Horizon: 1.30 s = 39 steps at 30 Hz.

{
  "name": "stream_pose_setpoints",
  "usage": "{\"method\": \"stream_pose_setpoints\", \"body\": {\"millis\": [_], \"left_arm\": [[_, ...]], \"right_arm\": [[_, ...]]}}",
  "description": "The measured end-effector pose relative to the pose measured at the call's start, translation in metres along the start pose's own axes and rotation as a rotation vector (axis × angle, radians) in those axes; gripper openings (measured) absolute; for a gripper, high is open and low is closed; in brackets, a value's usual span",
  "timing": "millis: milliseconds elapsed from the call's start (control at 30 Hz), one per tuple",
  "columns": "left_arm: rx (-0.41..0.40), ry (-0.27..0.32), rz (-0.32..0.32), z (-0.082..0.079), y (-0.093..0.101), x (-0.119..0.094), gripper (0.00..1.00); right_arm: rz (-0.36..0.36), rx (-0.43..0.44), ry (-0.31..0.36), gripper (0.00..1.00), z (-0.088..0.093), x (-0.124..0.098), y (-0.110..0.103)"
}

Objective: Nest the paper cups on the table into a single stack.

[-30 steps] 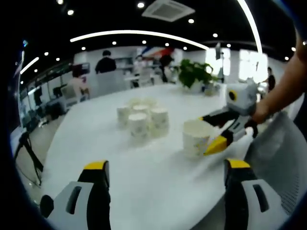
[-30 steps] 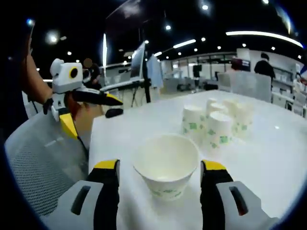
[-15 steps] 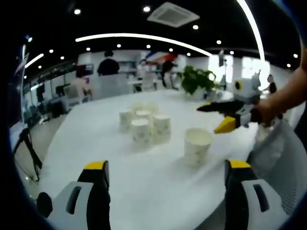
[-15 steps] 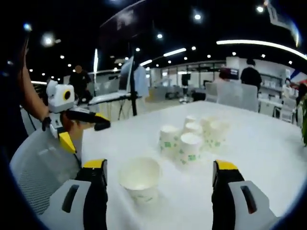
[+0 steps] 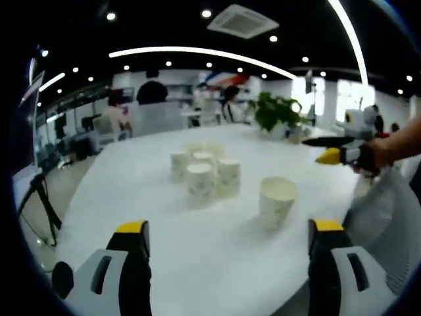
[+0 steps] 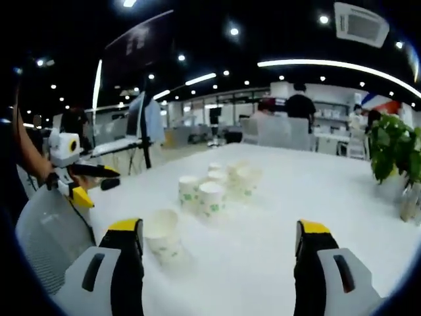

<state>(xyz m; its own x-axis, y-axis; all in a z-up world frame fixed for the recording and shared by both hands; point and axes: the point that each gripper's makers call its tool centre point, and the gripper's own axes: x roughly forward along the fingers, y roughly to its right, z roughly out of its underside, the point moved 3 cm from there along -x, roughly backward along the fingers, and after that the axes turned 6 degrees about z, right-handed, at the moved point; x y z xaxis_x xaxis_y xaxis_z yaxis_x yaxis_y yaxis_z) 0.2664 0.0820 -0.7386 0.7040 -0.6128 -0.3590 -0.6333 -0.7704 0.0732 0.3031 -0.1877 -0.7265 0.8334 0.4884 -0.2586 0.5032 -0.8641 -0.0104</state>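
1. My left gripper [image 5: 227,240] hangs above the near edge of the white desk [image 5: 197,243]. Its fingers [image 5: 133,232] stand wide apart and grip nothing. I judge this a ready pose, aimed at the cups ahead.

2. My right gripper [image 6: 217,237] is likewise unloaded, its fingers [image 6: 126,227] spread wide with bare desk between them. In the left gripper view it sits at 3 o'clock, raised off the desk and well apart from every cup.

3. The single paper cup [image 5: 277,201] stands upright, mouth up, alone on the desk at about 1 o'clock from my left gripper. In the right gripper view the same cup [image 6: 162,235] lies at 9 o'clock, just beside the left-hand finger and outside the gap. Its interior looks empty, so I judge it fit to serve as the base of the stack.

4. The cup cluster [image 5: 202,174] stands at 12 o'clock in the left gripper view, further in on the desk. The cups are packed close, some touching, the nearest ones mouth up. I cannot count them exactly, and I cannot tell whether any are already nested.

5. In the right gripper view the cluster [image 6: 214,187] is at 11 o'clock, beyond the single cup.

6. Judgement: nothing is gripped, so the stack is not yet formed. Tight grouping leaves little finger room, so I would take an outer cup first.

7. A potted plant [image 6: 388,148] stands at the far right, clear of the work area.
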Motion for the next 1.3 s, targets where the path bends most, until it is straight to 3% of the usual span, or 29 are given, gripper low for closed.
{"method": "stream_pose_setpoints", "body": {"millis": [333,600,767,1300], "left_arm": [[0.009,0.004,0.0,0.0,-0.001,0.0,0.98],[0.005,0.008,-0.011,-0.001,-0.002,-0.001,0.98],[0.004,0.004,-0.01,0.0,-0.002,-0.001,0.98],[0.011,-0.008,-0.006,0.002,-0.003,0.0,0.98]], "right_arm": [[-0.013,-0.034,-0.021,0.97,0.008,0.001,-0.011],[0.002,-0.011,-0.033,0.97,0.011,0.003,-0.005],[0.02,0.0,-0.04,0.97,0.013,0.012,0.005],[-0.004,-0.025,-0.031,0.94,-0.008,0.058,0.028]]}}
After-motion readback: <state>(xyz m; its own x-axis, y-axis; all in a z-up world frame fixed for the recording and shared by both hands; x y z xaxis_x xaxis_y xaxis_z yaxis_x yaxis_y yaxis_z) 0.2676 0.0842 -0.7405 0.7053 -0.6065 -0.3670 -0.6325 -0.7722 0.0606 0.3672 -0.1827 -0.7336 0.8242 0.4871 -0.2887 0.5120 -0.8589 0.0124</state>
